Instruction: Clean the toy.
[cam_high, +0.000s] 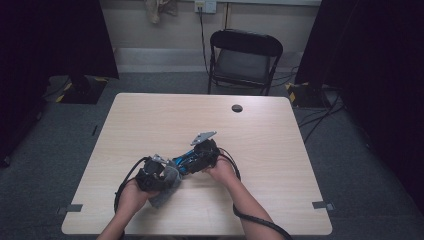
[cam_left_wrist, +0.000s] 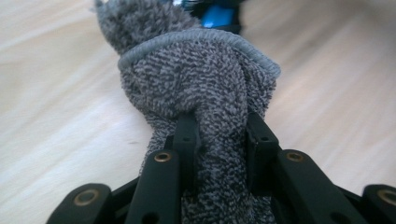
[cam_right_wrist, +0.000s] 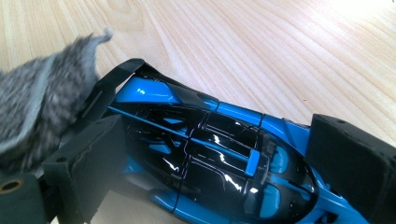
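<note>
A blue and black toy car lies on its side between the jaws of my right gripper, which is shut on its body. In the high view the car sits near the middle of the table, in my right gripper. My left gripper is shut on a bunched grey fuzzy cloth. The cloth touches the car's rear wing. In the high view, my left gripper holds the cloth just left of the car. The car's blue tail shows behind the cloth.
The light wooden table has a round cable hole at the back. A black folding chair stands beyond the far edge. Cables run over the floor at right. Dark curtains hang on both sides.
</note>
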